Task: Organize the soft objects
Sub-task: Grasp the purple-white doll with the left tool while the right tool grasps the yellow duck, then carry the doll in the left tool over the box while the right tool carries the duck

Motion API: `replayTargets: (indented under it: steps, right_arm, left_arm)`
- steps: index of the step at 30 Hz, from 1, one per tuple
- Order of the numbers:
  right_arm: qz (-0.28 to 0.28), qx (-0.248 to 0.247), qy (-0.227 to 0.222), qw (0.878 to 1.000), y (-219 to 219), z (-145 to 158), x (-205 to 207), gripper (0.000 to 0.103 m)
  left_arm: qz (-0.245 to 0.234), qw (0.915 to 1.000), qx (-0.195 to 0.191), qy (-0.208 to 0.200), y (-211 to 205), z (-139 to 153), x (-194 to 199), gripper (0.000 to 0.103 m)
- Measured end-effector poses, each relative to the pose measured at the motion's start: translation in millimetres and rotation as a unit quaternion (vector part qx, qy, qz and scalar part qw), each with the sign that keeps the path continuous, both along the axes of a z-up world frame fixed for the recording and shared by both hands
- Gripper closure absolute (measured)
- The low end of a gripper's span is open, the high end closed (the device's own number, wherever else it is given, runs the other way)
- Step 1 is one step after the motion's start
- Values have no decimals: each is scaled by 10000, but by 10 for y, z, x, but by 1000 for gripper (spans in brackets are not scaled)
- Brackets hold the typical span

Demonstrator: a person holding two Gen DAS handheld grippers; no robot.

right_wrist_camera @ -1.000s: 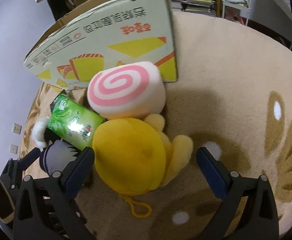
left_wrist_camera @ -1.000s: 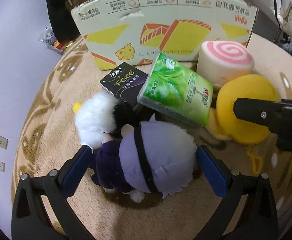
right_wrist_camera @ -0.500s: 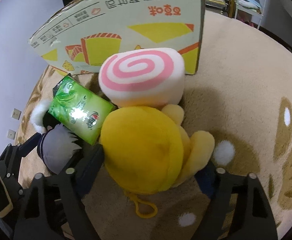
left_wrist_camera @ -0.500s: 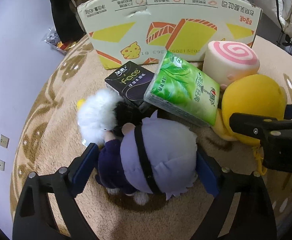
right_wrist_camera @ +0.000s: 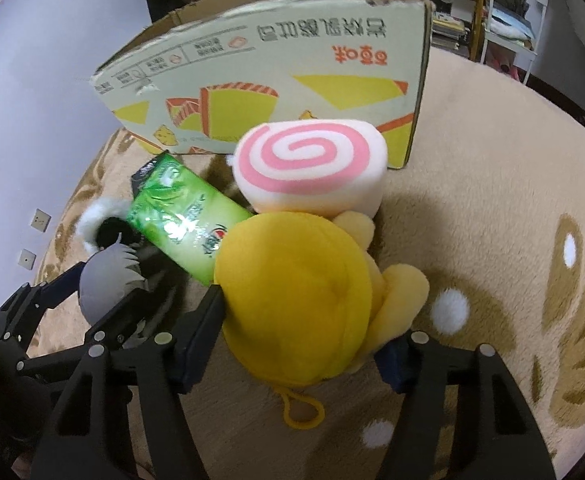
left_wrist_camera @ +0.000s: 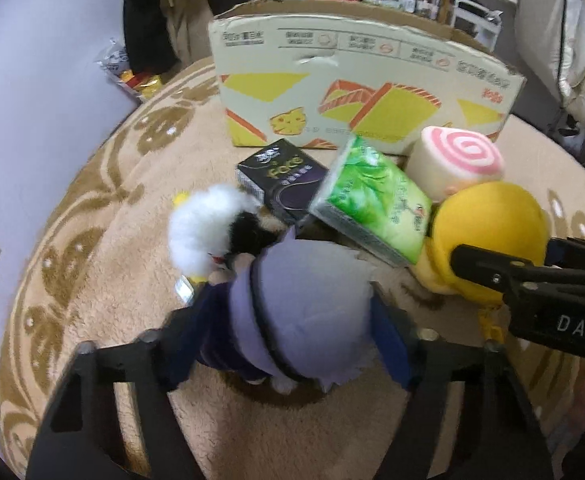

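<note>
Since the earlier frames both sets of jaws are being drawn in from wide open, and the left view is being lifted slightly.

The left gripper (left_wrist_camera: 284, 344) is being closed on the lilac-haired plush doll in dark purple clothes (left_wrist_camera: 296, 312); its blue pads are being pressed into the doll's sides. The right gripper (right_wrist_camera: 298, 346) is being closed on the round yellow plush toy with a loop strap (right_wrist_camera: 296, 296), pads already denting it. Both toys are lying on the beige patterned rug (right_wrist_camera: 492, 184), in front of the printed cardboard box (left_wrist_camera: 356, 92).

Risks being noted:
- The green tissue pack (left_wrist_camera: 376, 208) is being propped on the heap beside both toys; it is likely to be toppled as either is lifted.
- The white-and-black fluffy toy (left_wrist_camera: 212, 236) is being touched by the doll and could be dragged.
- Soft stuffing is being squeezed; a slip is possible.
- The two grippers are being worked close together, so a clash is possible.
</note>
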State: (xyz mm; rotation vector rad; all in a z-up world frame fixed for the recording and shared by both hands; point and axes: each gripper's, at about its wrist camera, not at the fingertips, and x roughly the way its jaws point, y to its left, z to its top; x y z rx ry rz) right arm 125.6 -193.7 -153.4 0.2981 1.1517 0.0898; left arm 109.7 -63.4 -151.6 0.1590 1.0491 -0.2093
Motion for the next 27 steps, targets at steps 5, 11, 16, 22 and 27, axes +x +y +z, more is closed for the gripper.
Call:
replayTargets:
  steps: [5, 11, 16, 22, 27]
  right_arm:
    - [77, -90, -60, 9999, 51, 60, -33, 32]
    - [62, -61, -192, 9998, 11, 181, -121, 33]
    - [14, -89, -489, 9988, 3, 375, -192, 33]
    - [-106, -120, -856, 9962, -92, 635, -326, 33]
    - [-216, -122, -1221, 9922, -138, 867, -397, 33]
  left_arm:
    - [76, 9999, -137, 53, 30, 23, -11, 45]
    - [161, 9992, -337, -142, 112, 213, -117, 45]
    - [27, 9980, -250, -581, 103, 454, -248, 45]
    - [-4, 9952, -259, -943, 141, 698, -325, 45]
    - [68, 9916, -329, -1245, 222, 942, -348, 45]
